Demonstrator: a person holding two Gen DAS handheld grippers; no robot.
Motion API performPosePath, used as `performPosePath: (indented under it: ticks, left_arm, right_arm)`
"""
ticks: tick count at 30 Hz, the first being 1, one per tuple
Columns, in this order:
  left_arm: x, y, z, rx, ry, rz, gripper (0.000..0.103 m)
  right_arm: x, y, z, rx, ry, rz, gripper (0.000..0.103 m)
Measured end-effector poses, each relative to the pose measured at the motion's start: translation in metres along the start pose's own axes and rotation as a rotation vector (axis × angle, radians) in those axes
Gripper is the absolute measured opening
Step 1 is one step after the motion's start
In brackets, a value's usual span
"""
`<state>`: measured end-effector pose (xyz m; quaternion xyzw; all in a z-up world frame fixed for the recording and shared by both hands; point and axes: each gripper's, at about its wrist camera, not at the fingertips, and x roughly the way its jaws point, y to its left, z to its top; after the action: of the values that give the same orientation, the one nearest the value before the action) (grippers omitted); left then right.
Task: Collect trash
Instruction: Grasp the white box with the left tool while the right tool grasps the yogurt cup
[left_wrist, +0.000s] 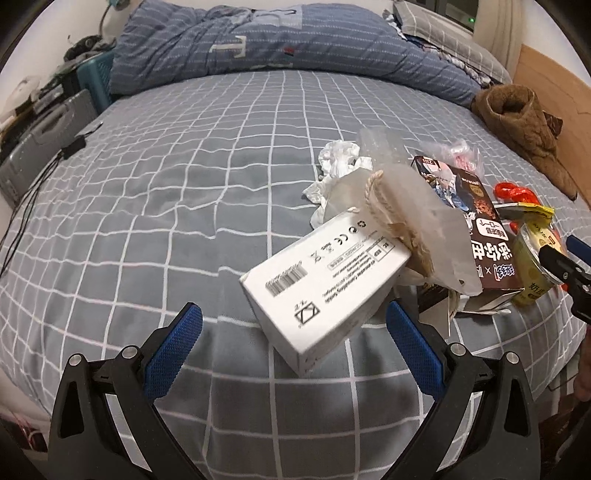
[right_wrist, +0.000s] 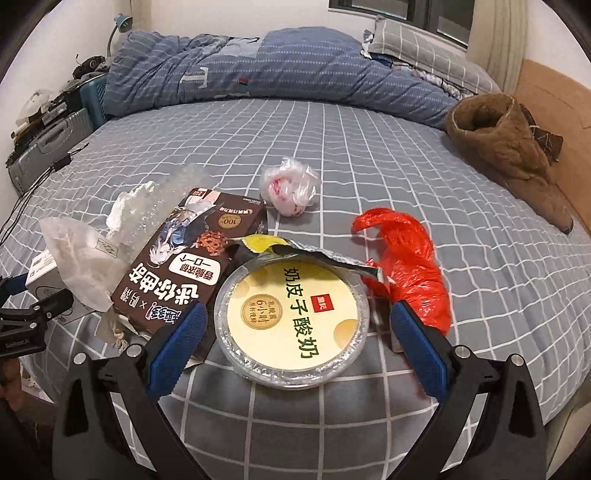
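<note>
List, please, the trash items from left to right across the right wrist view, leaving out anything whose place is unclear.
White box → paper bag → brown carton → yogurt cup → red bag. The tissue, bubble wrap and clear bag farther back overlap these in order, so they are left out.

Bedroom, artificial light: bed (right_wrist: 332, 155) w/ grey sheet in white grid fills the frame. Blue striped duvet (right_wrist: 258, 70) bunched along far edge, grey checked pillow (right_wrist: 417, 40) at right below a dark window (right_wrist: 399, 11). Brown garment (right_wrist: 506, 144) lies beside wooden headboard (right_wrist: 554, 96). Grey suitcase (right_wrist: 48, 144) stands at left against white wall (right_wrist: 55, 33).
</note>
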<state>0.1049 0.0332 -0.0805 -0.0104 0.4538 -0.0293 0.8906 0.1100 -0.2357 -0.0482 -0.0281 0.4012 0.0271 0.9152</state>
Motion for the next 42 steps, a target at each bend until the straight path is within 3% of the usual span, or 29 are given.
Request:
performPosePath:
  ticks: [5, 10, 14, 30, 42]
  left_arm:
    - [0.003, -0.004, 0.004, 0.018, -0.021, -0.016, 0.089]
    - [0.008, -0.014, 0.007, 0.054, -0.019, -0.033, 0.073]
    - [0.007, -0.017, 0.007, 0.069, -0.028, -0.024, 0.066]
    - [0.0, -0.012, 0.005, 0.033, -0.022, -0.026, 0.049]
    - [-0.016, -0.013, 0.0, 0.001, -0.027, -0.012, 0.042]
  right_arm:
    - [0.009, 0.002, -0.002, -0.012, 0.015, -0.007, 0.096]
    - [0.021, 0.001, -0.002, 0.002, 0.033, 0.004, 0.095]
    - [0.031, 0.004, -0.005, -0.006, 0.055, 0.008, 0.085]
    - [0.02, 0.006, -0.007, -0.01, 0.023, 0.006, 0.083]
    - [0.0, 0.01, -0.006, -0.027, 0.009, 0.014, 0.083]
